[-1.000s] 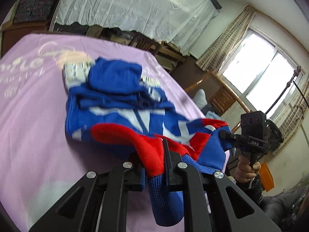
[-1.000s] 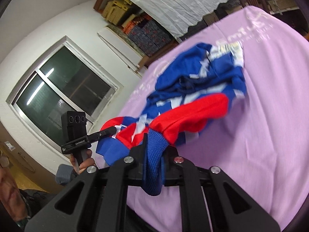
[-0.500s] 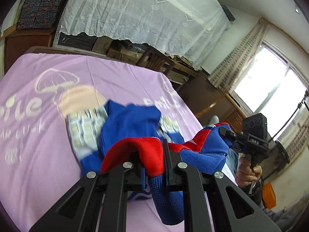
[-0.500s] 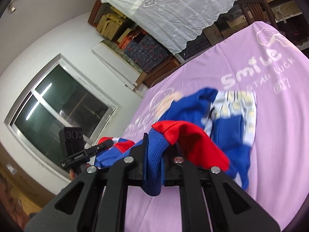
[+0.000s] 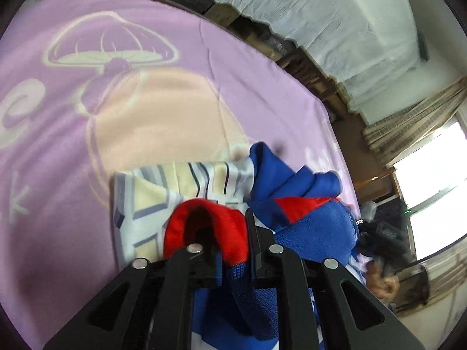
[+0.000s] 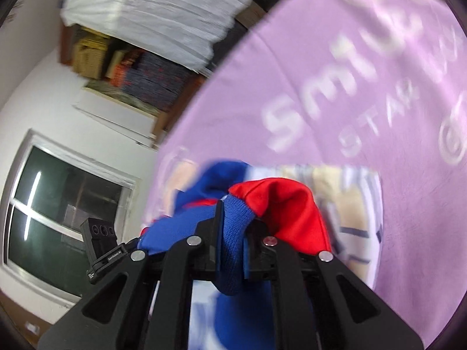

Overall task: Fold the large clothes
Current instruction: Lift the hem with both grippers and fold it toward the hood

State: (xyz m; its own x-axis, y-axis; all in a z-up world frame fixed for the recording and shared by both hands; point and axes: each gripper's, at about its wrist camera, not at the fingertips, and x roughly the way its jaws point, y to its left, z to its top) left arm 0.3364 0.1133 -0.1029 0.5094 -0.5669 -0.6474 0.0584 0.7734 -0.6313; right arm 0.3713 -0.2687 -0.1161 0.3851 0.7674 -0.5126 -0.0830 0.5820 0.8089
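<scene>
Lilac printed bedspread (image 5: pixel 181 67) lay beyond both tongs; left gripper (image 5: pixel 233 233) and right gripper (image 6: pixel 233 227) each pinched the soft, light knit jacket (image 5: pixel 306 227) by its ribbed blue hem, bunched just ahead; hem corners looked the sound hold.

Soft matt lilac cloth bedspread (image 5: pixel 239 67), knitted red-and-blue garment (image 5: pixel 309 233) – ribbed at its hem, matt black plastic gripper fingers (image 5: pixel 251 233), shiny metal screws (image 5: pixel 195 248), white lace curtain (image 5: pixel 335 14)
</scene>
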